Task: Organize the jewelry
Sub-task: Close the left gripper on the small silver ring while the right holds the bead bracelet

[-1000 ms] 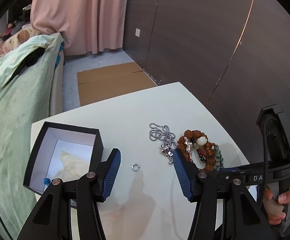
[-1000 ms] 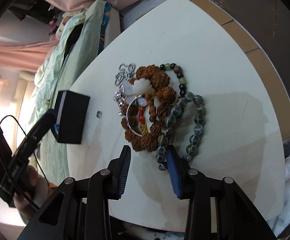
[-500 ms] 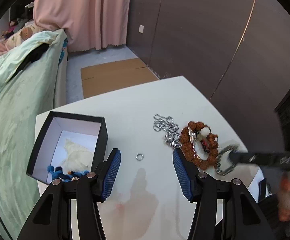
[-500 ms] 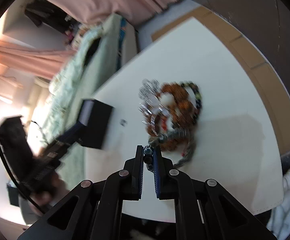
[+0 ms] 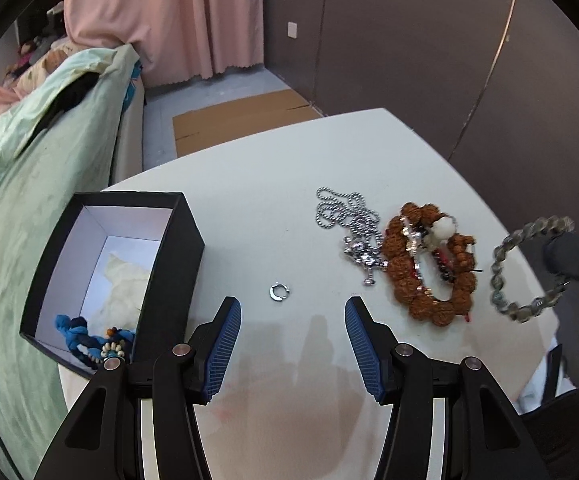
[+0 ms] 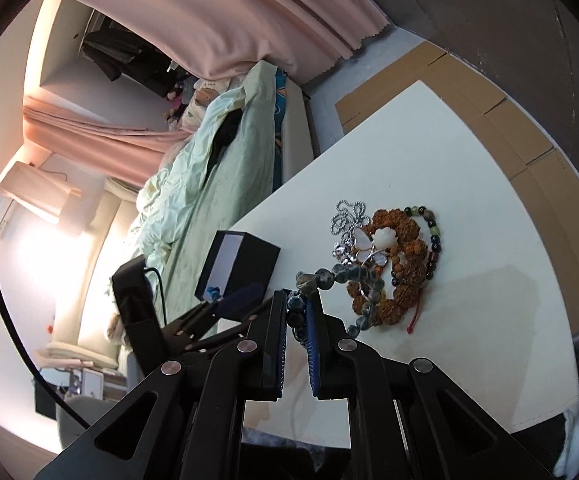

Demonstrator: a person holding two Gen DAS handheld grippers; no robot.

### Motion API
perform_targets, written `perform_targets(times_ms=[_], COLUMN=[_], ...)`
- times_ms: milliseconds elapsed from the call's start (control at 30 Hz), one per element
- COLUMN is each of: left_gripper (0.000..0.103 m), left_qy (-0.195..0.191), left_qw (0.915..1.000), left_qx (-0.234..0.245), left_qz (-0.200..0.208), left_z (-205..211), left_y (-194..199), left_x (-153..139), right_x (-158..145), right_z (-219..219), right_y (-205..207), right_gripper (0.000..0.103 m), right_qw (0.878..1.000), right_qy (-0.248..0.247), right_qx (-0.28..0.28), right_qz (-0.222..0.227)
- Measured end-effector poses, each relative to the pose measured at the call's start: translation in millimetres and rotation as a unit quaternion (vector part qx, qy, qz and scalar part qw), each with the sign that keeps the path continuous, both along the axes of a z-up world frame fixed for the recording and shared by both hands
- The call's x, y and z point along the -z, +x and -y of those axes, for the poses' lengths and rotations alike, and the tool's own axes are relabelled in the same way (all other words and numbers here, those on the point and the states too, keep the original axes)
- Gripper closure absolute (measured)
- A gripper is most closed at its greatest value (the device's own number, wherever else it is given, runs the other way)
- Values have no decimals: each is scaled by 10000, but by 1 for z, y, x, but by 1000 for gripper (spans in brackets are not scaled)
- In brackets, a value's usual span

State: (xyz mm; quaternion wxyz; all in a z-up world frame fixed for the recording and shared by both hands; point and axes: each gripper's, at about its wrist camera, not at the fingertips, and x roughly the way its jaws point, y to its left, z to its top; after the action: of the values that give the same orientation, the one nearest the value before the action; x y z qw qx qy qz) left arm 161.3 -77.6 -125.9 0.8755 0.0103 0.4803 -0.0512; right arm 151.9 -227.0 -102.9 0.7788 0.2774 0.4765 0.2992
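My right gripper (image 6: 296, 312) is shut on a grey-green bead bracelet (image 6: 345, 276) and holds it in the air above the white table (image 6: 469, 208); the bracelet also shows in the left wrist view (image 5: 529, 268). My left gripper (image 5: 291, 340) is open and empty, low over the table near a small silver ring (image 5: 279, 292). An open black box (image 5: 113, 264) at its left holds a blue bead piece (image 5: 89, 340). A brown bead bracelet (image 5: 429, 264) and a silver ball chain (image 5: 349, 220) lie in a pile.
A bed with a green cover (image 5: 29, 184) runs along the table's left side. Cardboard (image 5: 241, 120) lies on the floor beyond the far edge. Pink curtains (image 5: 169, 16) and a dark wall (image 5: 449, 40) stand behind.
My right gripper closed on the grey-green bracelet and lifted it off the pile. My left gripper rose and drew back a little, still open.
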Motion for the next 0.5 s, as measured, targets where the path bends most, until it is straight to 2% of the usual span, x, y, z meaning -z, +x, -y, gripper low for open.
perform_targets(times_ms=[233, 300, 367, 500], left_gripper=[47, 52, 68, 70], left_qy=[251, 283, 267, 273], left_qw=[9997, 9996, 9995, 9994], left_qx=[63, 72, 76, 67], left_qz=[-54, -58, -158, -176], left_z=[7, 7, 5, 5], left_y=[13, 18, 23, 27], left_x=[15, 18, 22, 26], right_x=[-1, -3, -4, -5], right_z=[8, 10, 12, 17], right_y=[8, 11, 14, 19], right_gripper=[92, 92, 92, 92], right_qw=[9999, 9998, 9996, 9992], right_qy=[40, 54, 43, 33], right_qx=[104, 166, 255, 383], right_qz=[23, 68, 106, 123])
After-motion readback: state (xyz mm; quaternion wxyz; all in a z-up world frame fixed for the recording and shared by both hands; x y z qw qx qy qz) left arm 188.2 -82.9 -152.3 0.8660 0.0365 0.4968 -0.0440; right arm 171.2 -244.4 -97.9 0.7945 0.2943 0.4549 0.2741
